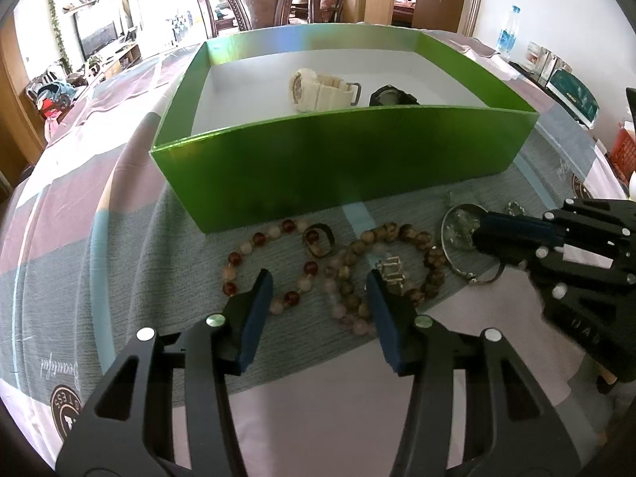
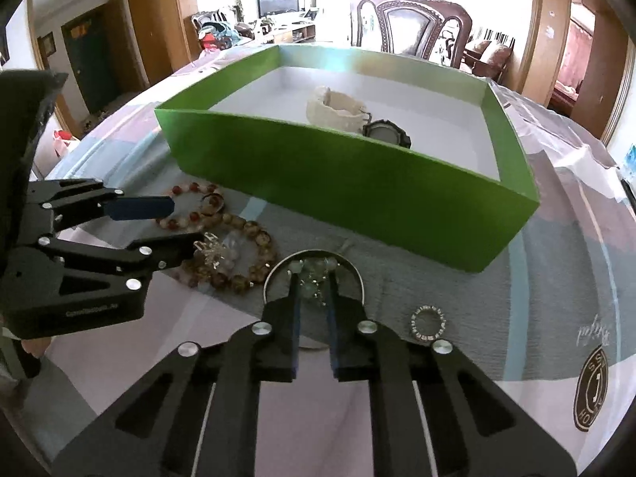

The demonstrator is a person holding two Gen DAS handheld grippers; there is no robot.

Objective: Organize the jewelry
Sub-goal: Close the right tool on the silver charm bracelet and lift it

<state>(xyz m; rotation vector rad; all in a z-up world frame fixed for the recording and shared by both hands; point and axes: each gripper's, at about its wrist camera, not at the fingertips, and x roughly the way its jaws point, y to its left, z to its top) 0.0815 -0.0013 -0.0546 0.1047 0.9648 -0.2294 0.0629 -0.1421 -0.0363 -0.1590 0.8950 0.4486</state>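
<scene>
Gleaming silver bangle (image 2: 278,268) rings pale green beads (image 2: 314,274)

— On the table (image 1: 119,214)? Covered by a checked cloth in pink, grey and white.

— Lying on it? Far: a green box (image 1: 342,163). Near, just before its wall: a red-and-white bead bracelet (image 1: 270,266), a brown bead bracelet (image 1: 397,254), a silver bangle (image 2: 314,278), a small studded ring (image 2: 428,324).
</scene>
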